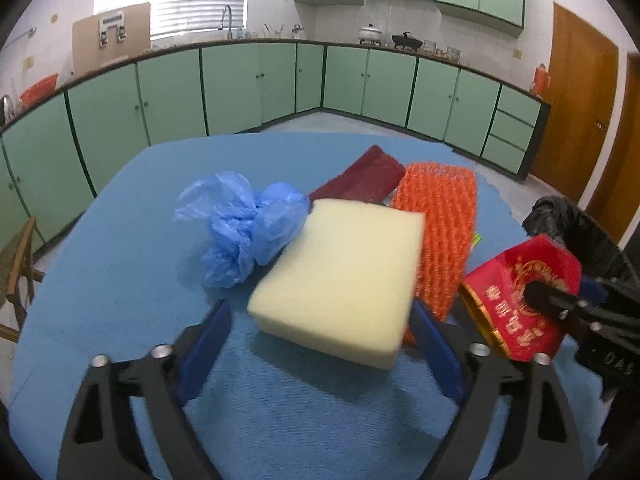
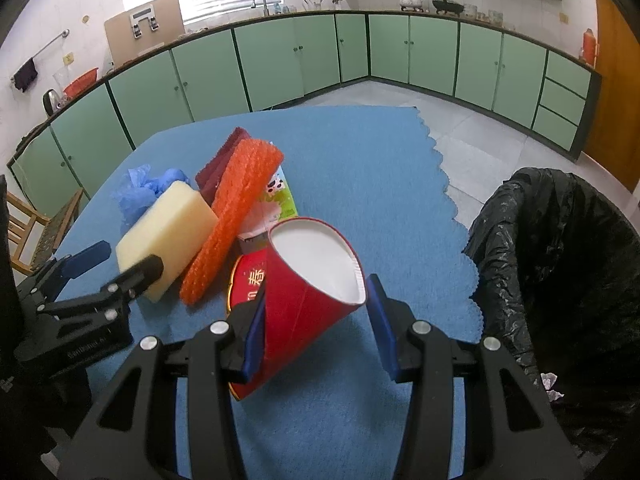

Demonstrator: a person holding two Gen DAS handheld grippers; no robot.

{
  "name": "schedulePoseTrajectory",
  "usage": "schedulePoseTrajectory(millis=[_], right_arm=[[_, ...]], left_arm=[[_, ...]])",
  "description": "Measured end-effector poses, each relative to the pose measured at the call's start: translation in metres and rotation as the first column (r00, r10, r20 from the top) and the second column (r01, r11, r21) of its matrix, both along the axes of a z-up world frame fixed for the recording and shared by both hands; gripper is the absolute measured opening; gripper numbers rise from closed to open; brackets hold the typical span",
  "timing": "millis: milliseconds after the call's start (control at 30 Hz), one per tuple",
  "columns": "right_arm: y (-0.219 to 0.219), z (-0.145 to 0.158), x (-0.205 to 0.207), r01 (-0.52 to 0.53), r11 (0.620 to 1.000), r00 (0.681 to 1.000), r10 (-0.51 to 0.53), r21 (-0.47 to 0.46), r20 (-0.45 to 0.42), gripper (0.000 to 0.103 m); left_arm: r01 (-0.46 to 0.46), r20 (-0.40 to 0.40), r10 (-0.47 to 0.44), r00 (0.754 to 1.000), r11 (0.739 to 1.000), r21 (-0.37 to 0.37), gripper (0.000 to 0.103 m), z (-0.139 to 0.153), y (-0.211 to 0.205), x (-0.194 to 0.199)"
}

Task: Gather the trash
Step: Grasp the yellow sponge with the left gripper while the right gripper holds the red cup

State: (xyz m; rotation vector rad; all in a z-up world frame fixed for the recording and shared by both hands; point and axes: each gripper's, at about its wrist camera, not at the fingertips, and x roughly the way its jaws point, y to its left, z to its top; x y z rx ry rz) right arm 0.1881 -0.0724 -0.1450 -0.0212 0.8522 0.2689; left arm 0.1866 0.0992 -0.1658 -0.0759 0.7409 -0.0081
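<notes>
A cream foam block lies on the blue tablecloth, also seen in the right wrist view. My left gripper is open, its jaws on either side of the block's near end. My right gripper is shut on a squashed red paper cup, held above the cloth; the cup shows at the right of the left wrist view. Beside the block lie a blue plastic bag, an orange foam net, a dark red cloth and a small milk carton.
A bin lined with a black bag stands at the table's right edge, with crumpled paper inside. A wooden chair stands at the left. Green kitchen cabinets run along the back wall. A red round lid lies under the cup.
</notes>
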Motion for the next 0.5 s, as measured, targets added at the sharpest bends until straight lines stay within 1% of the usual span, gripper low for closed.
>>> schedulePoseTrajectory(millis=[67,200,300,400,500], right_arm=[[0.001,-0.001,0.001,-0.002,1.000,1.000,0.002,-0.003,-0.004,0.045],[0.001,-0.002,0.003,-0.001,1.000,1.000,0.001,0.000,-0.005,0.045],[0.001,-0.002,0.003,-0.001,1.000,1.000,0.001,0.002,-0.001,0.045],[0.001,0.000,0.002,-0.002,1.000,1.000,0.002,0.004,0.009,0.045],[-0.001,0.005,0.001,-0.004,1.000,1.000,0.004,0.009,0.020,0.045]], left_arm=[[0.004,-0.002,-0.004,1.000,1.000,-0.013,0.071,0.001,-0.002,-0.003],[0.006,0.008,-0.005,1.000,1.000,-0.014,0.058,0.003,-0.007,-0.009],[-0.001,0.014,0.001,1.000,1.000,-0.010,0.053,0.005,-0.010,-0.014],[-0.007,0.023,0.007,1.000,1.000,-0.012,0.044,0.007,-0.011,-0.017],[-0.013,0.026,0.013,1.000,1.000,-0.008,0.039,0.011,-0.012,-0.017]])
